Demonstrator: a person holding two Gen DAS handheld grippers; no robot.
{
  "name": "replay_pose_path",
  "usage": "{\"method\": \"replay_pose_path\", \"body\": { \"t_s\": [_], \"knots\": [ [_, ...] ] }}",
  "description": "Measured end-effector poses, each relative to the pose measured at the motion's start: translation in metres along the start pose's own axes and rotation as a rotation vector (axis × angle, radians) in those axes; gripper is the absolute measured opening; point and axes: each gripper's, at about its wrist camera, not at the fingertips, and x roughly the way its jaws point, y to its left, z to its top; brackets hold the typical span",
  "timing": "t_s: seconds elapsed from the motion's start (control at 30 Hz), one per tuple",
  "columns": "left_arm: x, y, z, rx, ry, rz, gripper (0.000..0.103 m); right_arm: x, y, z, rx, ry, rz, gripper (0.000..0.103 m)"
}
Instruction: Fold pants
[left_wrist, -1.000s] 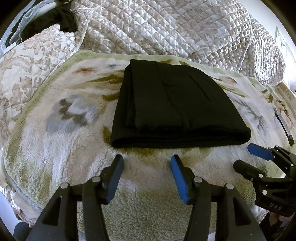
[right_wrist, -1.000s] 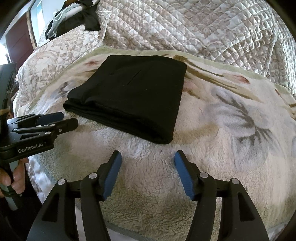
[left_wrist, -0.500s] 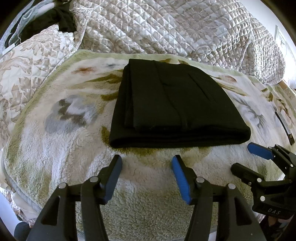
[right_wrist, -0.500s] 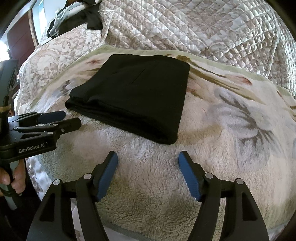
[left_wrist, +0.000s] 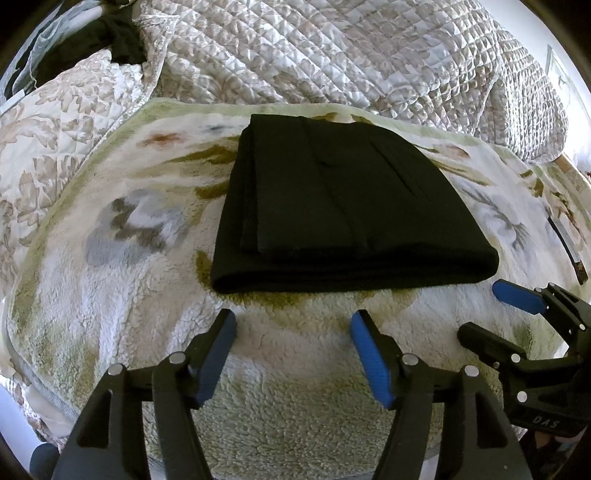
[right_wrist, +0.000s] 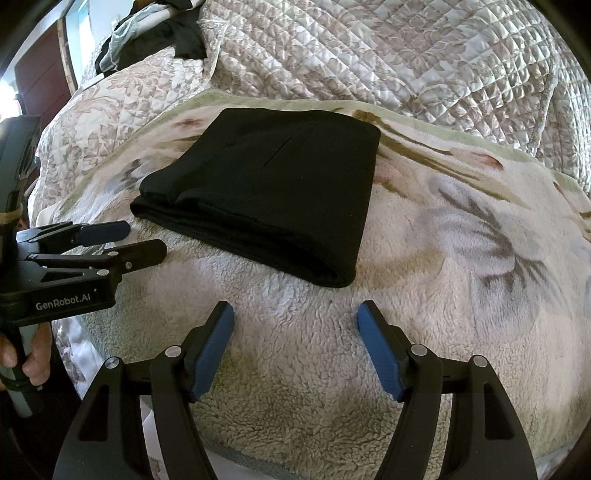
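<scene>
On a fleecy floral blanket (left_wrist: 155, 332), black pants (left_wrist: 343, 210) lie folded, with the left gripper (left_wrist: 293, 325) and right gripper (right_wrist: 295, 317) nearby, both jaws spread and empty.

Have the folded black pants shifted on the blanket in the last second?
No. The pants keep the same place against the blanket's grey flower print; both tools hang open short of them.

The folded pants (left_wrist: 343, 206) are lying on the fleece blanket (left_wrist: 122, 302), which is covering the bed. Behind the pants, a quilt (left_wrist: 351, 62) is bunching up. Both tongs are hovering in front of the pants, apart from them: left tongs (left_wrist: 293, 350), right tongs (right_wrist: 295, 343).
</scene>
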Motion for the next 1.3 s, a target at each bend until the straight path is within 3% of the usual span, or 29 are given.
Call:
{"method": "replay_pose_path", "body": {
  "t_s": [1.3],
  "knots": [
    [0.0036, 0.0034, 0.0039, 0.014, 0.029, 0.006, 0.072, -0.0003, 0.0012, -0.0001, 0.002, -0.002, -0.003, 0.071]
  ]
}}
